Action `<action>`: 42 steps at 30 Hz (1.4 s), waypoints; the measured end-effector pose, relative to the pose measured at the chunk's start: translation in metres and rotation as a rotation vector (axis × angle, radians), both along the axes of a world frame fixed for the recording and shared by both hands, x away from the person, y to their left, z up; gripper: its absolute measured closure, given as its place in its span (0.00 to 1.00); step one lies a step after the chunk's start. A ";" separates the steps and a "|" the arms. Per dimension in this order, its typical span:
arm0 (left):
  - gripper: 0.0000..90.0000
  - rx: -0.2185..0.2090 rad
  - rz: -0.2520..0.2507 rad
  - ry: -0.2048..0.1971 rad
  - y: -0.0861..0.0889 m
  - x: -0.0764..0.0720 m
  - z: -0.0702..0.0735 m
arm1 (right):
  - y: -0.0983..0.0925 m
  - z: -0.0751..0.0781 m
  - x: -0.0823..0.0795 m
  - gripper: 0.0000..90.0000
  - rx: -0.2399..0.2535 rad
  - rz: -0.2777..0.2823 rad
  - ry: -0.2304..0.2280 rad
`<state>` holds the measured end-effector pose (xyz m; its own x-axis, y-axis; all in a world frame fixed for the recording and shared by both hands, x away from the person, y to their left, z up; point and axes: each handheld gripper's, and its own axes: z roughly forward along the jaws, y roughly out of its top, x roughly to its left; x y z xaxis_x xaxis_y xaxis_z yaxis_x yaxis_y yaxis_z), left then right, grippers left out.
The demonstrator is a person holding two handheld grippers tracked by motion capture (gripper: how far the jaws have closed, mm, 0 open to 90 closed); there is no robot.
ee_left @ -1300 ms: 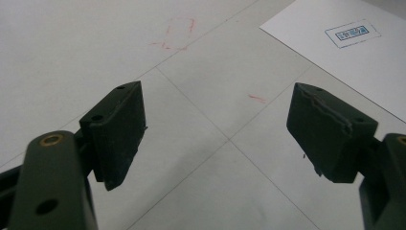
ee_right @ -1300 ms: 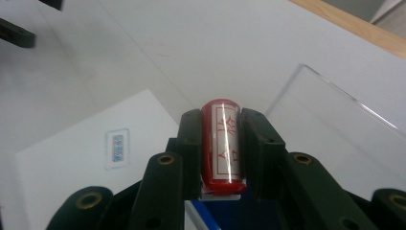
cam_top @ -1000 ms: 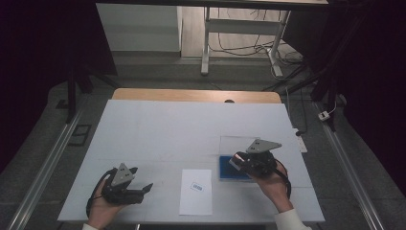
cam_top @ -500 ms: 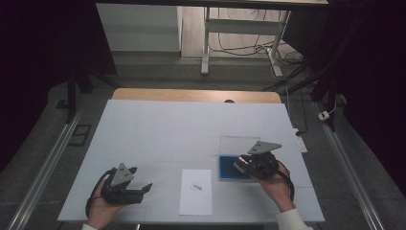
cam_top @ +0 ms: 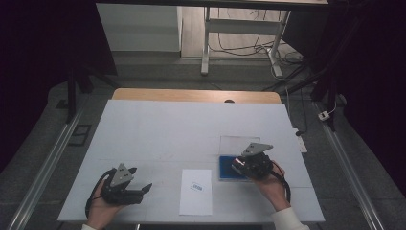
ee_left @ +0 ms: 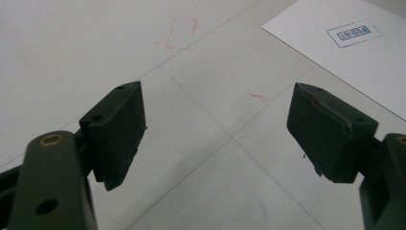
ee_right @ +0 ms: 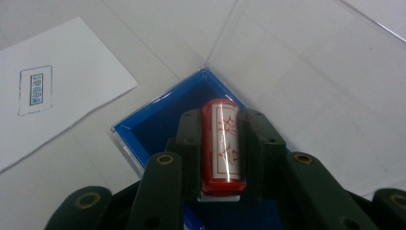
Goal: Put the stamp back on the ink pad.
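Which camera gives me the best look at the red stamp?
The right gripper view: the stamp sits close up between the right claw's jaws, over the blue box. In the high view, the claw hides it.

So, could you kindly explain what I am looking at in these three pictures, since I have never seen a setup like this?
There is no robot here: a person at a white table holds a two-jaw tool in each hand. The high view looks down from above. It shows the left gripper and the right gripper. The other two pictures come from cameras riding on those tools. The left gripper's jaws stand wide apart over bare table, holding nothing. The right gripper is shut on a red cylindrical stamp, over an open blue ink-pad case with a clear lid. Between the hands lies a white sheet of paper bearing a small blue stamped mark.
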<state>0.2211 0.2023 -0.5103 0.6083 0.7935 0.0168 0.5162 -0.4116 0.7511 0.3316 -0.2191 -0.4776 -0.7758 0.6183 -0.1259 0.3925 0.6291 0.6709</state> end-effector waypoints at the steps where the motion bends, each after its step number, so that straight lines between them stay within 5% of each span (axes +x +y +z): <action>1: 0.24 0.000 0.000 0.001 0.000 0.000 0.000 | 0.000 0.000 0.000 0.76 0.000 0.002 -0.003; 12: 0.24 0.004 -0.003 0.008 0.000 0.000 -0.003 | -0.018 0.007 -0.015 0.49 0.134 -0.014 -0.058; 16: 0.24 0.001 -0.004 0.008 0.000 -0.001 -0.002 | -0.036 0.004 -0.027 0.43 0.126 -0.029 -0.094; 21: 0.24 0.001 -0.005 0.009 0.000 -0.001 -0.003 | -0.059 -0.003 -0.040 0.42 0.178 -0.039 -0.089; 30: 0.24 0.000 -0.005 0.011 0.000 -0.001 -0.004 | -0.090 -0.017 -0.053 0.40 0.184 -0.088 -0.094; 42: 0.24 0.000 -0.007 0.011 0.000 0.000 -0.004 | -0.103 -0.025 -0.055 0.40 0.167 -0.099 -0.096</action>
<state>0.2208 0.2024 -0.5139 0.6138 0.7894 0.0106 0.5214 -0.4154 0.7454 0.2761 -0.3219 -0.5022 -0.6994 0.7096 -0.0857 0.3764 0.4675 0.7998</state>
